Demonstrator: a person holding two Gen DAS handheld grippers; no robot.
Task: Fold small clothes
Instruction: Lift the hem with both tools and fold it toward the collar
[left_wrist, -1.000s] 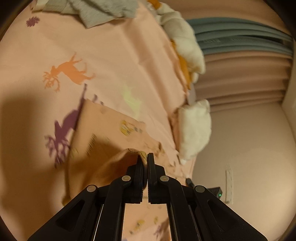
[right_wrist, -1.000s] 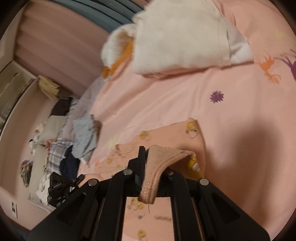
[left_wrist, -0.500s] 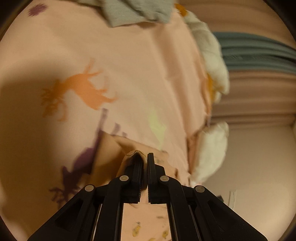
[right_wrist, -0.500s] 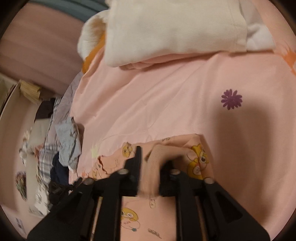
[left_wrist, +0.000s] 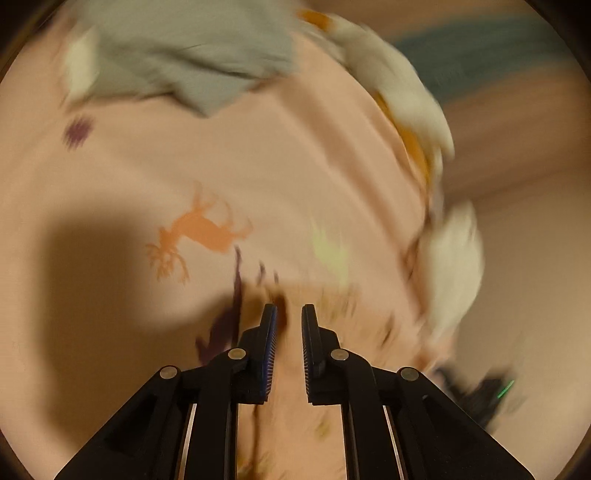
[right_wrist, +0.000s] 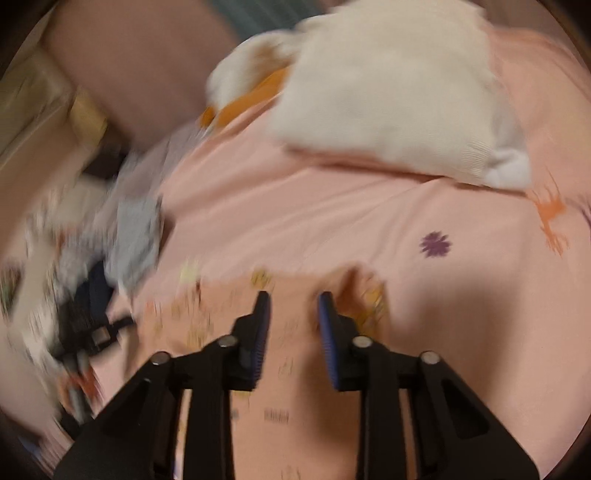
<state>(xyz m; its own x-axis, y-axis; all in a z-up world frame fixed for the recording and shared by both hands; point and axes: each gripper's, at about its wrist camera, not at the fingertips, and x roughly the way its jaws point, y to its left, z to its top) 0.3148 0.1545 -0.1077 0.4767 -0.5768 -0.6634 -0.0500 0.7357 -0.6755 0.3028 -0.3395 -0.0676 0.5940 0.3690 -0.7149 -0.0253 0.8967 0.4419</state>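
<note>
A small pink garment with yellow cartoon prints (right_wrist: 221, 310) lies flat on the pink bedsheet (right_wrist: 332, 221), just under both grippers. In the right wrist view my right gripper (right_wrist: 294, 297) hovers over its far edge, jaws apart and closing, with nothing pressed between the pads. In the left wrist view the same garment (left_wrist: 291, 406) lies below my left gripper (left_wrist: 290, 310). Its jaws are opening and a narrow gap shows between them with no cloth in it. Both views are blurred by motion.
A folded white garment (right_wrist: 388, 99) lies at the far side of the bed and a grey garment (left_wrist: 192, 62) lies beyond the deer print (left_wrist: 199, 229). White plush toys (left_wrist: 454, 266) line the bed's edge. A heap of clothes (right_wrist: 125, 240) lies at the left.
Both grippers held a raised fold of the pink garment; both have let it go, the fold has dropped flat, and both have lifted away and rolled.
</note>
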